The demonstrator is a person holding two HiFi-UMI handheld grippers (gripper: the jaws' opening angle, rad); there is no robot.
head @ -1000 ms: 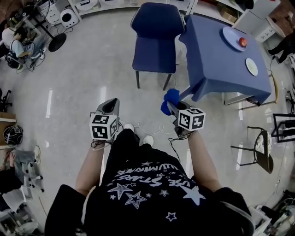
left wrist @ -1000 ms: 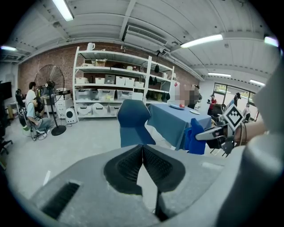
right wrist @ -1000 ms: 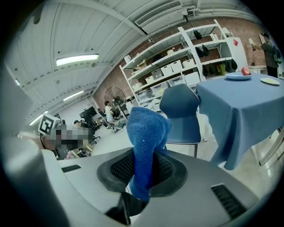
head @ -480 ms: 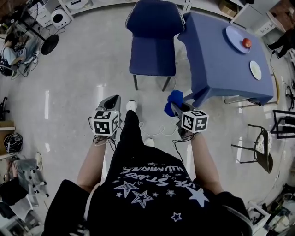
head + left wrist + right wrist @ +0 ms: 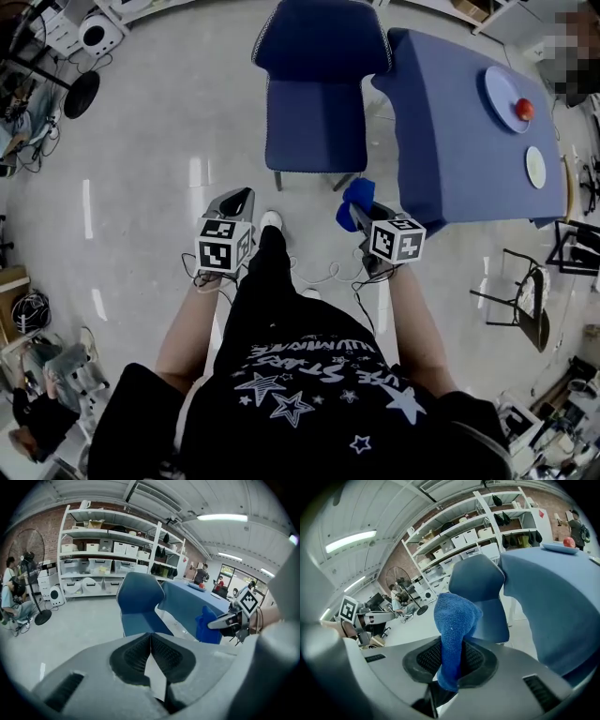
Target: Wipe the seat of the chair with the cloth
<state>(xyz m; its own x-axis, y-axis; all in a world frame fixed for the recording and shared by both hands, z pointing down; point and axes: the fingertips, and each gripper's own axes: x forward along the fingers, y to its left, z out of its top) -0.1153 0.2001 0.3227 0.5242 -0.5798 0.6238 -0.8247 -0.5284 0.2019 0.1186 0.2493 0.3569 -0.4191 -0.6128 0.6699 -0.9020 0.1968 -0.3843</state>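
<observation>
We are seeing a blue-draped table (image 5: 459, 122) carrying a blue plate (image 5: 502, 80) with a red fruit (image 5: 524, 109) sitting on it. A small white plate (image 5: 535, 167) is lying nearby, and a floor fan (image 5: 82, 92) is standing well apart.

Laboratory or workshop hall. A brick wall (image 5: 42, 522) backs tall white shelving (image 5: 110, 536) loaded with storage boxes (image 5: 98, 566). Strip lights (image 5: 222, 517) hang under an exposed ceiling. A pedestal fan (image 5: 33, 545) and a seated person (image 5: 9, 599) occupy the polished grey floor (image 5: 141, 141), near a blue-covered table (image 5: 459, 131) and a chair (image 5: 314, 103).
</observation>
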